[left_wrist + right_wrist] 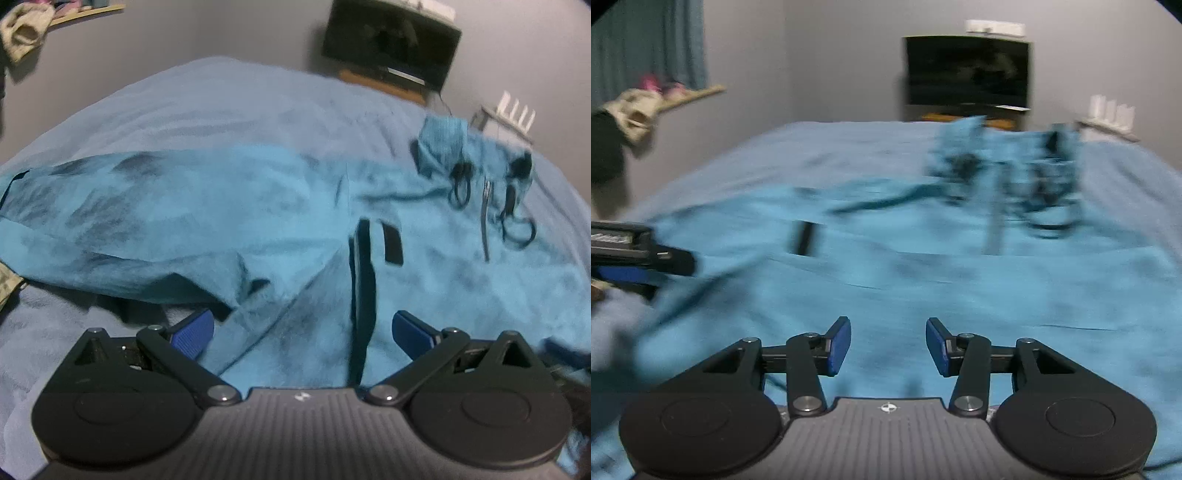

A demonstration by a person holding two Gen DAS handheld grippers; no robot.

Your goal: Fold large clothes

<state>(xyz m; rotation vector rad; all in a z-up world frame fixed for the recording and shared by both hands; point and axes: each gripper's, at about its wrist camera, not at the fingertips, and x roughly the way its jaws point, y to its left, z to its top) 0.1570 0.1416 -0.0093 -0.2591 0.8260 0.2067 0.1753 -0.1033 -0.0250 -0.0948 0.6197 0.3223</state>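
A large teal garment (288, 206), probably a hooded jacket with dark drawstrings (517, 225) and a zipper (487, 218), lies spread on the bed (221, 96), which has a pale blue cover. Its long axis runs across the bed from left to right, with the drawstring end at the far right and a sleeve-like part reaching to the left. The left claw (303, 330) is released, its blue pads wide apart, and it hangs over the near edge of the garment, where a loose flap and a dark strip (364, 295) lie just ahead of it. The right claw (886, 345) is also released, half open, with nothing between the pads; it hovers above the near middle of the cloth. The right view is blurred, so details there are uncertain. The left claw seems nearer to a free edge, so the next grasp probably belongs to it.
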